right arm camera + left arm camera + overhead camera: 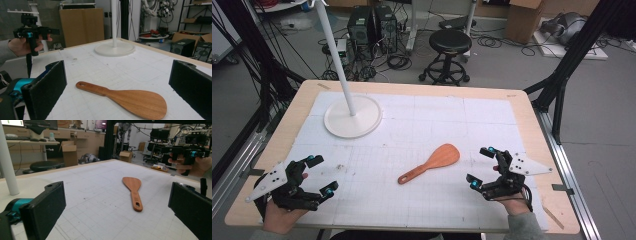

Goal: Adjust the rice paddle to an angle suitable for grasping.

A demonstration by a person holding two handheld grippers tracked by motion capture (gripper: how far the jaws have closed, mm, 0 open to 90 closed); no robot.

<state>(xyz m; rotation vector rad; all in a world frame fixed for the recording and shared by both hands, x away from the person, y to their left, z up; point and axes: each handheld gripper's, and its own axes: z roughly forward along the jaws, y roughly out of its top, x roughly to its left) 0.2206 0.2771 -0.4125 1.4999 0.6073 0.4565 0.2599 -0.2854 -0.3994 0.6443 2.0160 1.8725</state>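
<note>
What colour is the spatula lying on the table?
Reddish-brown wood; the spatula shows best in the right gripper view.

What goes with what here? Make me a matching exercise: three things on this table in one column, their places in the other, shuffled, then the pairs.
Things:
1. wooden spatula
2. white stand base
3. left gripper
4. right gripper

Places:
A. far left part of the mat
B. near right edge, jaws open
C. middle of the mat, lying flat
D. near left edge, jaws open

Pairs: 1-C, 2-A, 3-D, 4-B
</note>
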